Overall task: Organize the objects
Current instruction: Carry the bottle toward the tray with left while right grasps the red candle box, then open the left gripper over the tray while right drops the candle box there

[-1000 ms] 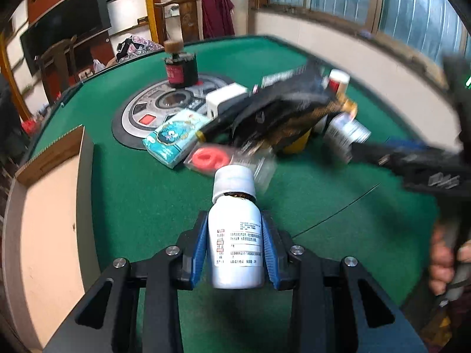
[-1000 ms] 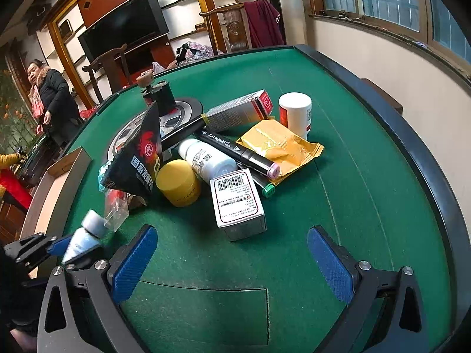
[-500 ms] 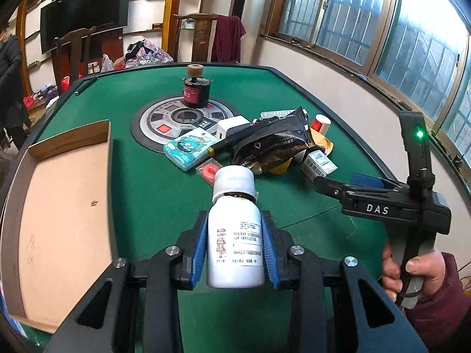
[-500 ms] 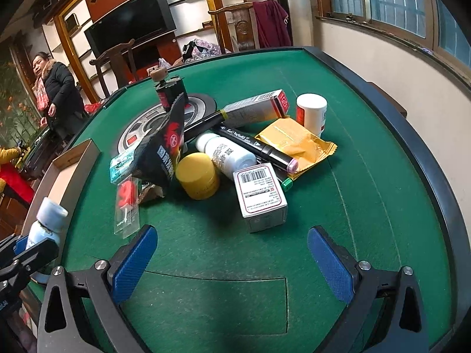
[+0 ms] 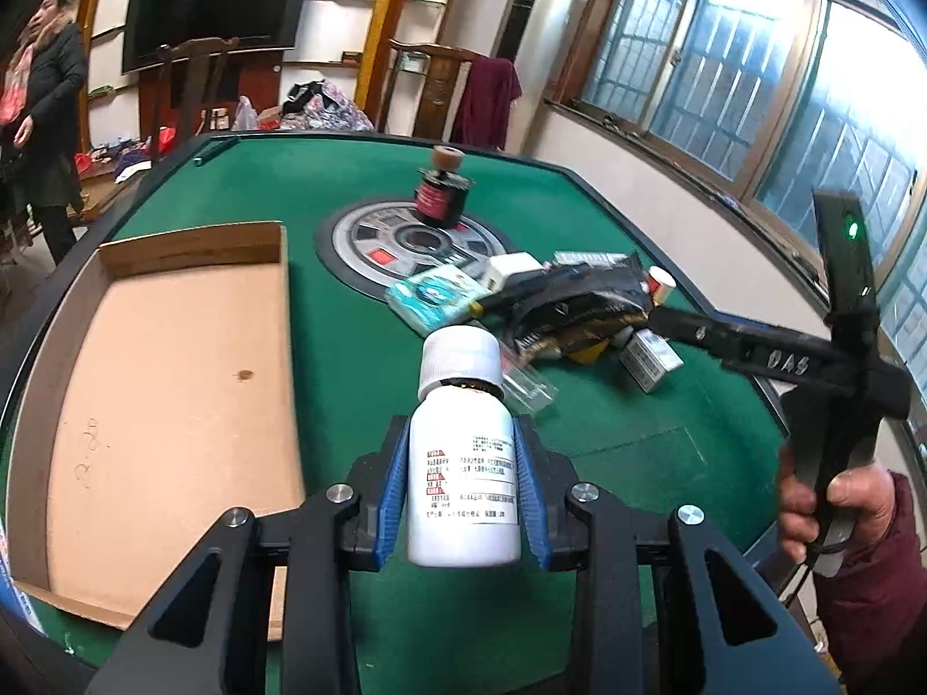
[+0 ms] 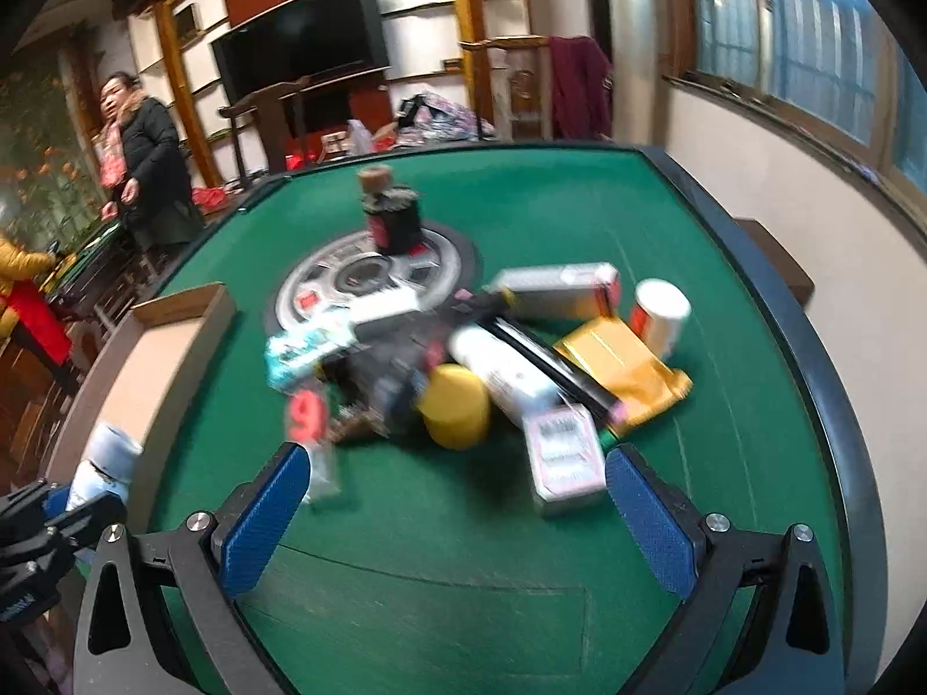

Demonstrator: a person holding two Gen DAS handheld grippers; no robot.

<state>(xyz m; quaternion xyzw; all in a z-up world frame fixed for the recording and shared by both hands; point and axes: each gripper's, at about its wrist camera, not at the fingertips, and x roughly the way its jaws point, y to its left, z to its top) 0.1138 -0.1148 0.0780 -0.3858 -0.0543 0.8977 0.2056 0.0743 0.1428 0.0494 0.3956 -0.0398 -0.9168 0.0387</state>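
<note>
Green table (image 5: pixel 324 197); one cardboard tray (image 5: pixel 174 382) left of the left gripper (image 5: pixel 462 498), pinching one white bottle (image 5: pixel 462 463). Heap beyond the fingertips: one yellow jar (image 6: pixel 455 414), two small boxes. Right gripper (image 6: pixel 457 515) spread wide, empty.

Left tool (image 5: pixel 462 498) clamps white bottle (image 5: pixel 462 463) beside cardboard tray (image 5: pixel 174 382).
</note>
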